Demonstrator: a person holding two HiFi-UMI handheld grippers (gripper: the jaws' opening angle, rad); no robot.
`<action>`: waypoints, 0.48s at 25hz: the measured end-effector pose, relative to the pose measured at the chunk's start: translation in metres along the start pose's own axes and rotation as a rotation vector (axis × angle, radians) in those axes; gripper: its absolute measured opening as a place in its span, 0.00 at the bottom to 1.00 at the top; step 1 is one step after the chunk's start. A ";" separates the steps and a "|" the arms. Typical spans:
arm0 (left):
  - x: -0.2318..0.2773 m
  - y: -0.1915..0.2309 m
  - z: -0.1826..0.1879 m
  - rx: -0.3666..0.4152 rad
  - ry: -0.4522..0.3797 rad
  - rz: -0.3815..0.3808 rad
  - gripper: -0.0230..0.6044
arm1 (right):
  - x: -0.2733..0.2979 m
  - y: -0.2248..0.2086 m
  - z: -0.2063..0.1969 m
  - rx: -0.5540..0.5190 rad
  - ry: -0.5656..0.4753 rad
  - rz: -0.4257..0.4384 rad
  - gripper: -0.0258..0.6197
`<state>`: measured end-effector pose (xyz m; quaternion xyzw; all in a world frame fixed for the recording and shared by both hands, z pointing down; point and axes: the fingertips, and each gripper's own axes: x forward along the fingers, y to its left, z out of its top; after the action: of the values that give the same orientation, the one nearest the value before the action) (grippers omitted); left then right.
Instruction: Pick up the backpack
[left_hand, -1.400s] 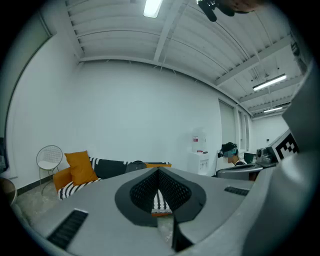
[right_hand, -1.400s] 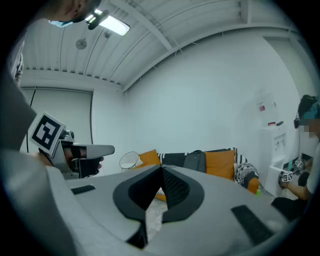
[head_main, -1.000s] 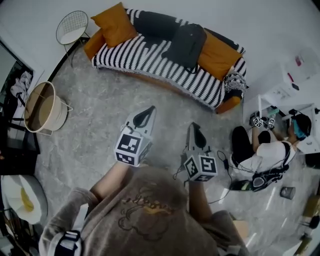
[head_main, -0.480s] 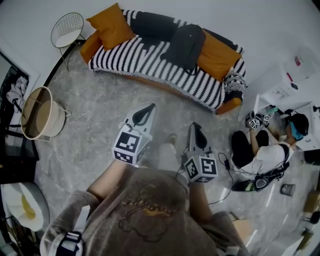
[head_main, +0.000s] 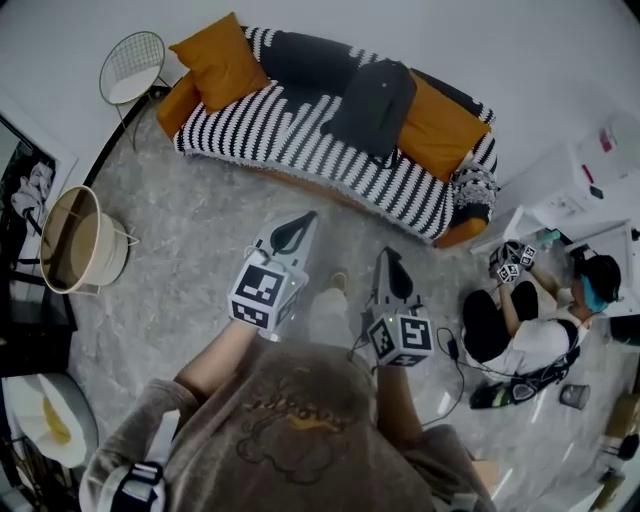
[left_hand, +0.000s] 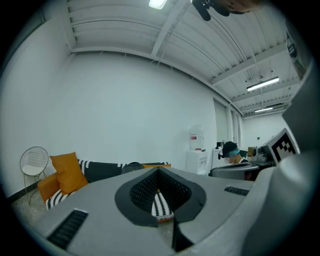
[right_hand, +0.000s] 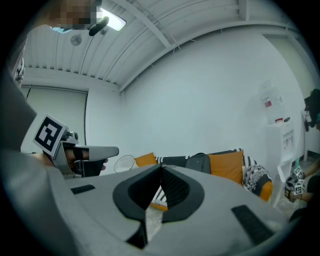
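While the backpack (head_main: 375, 95) lies on the striped sofa (head_main: 258, 125), the left gripper (head_main: 299, 226) and right gripper (head_main: 388, 259) hang well apart from it, jaws pressed together

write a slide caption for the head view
Left gripper and right gripper, jaws shut and empty, point toward the dark backpack lying on the striped sofa.

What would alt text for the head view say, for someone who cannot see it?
Seen from above, a person holds the left gripper and the right gripper, both shut and empty, pointed toward a striped sofa where a dark backpack lies beside an orange cushion. Another person sits on the grey floor at the right.
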<state>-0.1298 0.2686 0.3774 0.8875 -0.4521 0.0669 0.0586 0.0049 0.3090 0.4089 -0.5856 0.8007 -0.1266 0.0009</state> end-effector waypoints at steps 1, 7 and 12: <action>0.011 0.003 0.002 -0.001 0.003 -0.001 0.04 | 0.010 -0.006 0.002 -0.002 0.003 0.004 0.04; 0.077 0.023 0.016 -0.005 0.025 -0.006 0.04 | 0.069 -0.043 0.020 0.027 0.013 0.014 0.04; 0.135 0.039 0.032 0.000 0.028 0.002 0.04 | 0.116 -0.080 0.039 0.034 0.017 0.021 0.04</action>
<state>-0.0812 0.1331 0.3709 0.8860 -0.4522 0.0795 0.0651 0.0493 0.1702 0.4048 -0.5759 0.8045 -0.1450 0.0054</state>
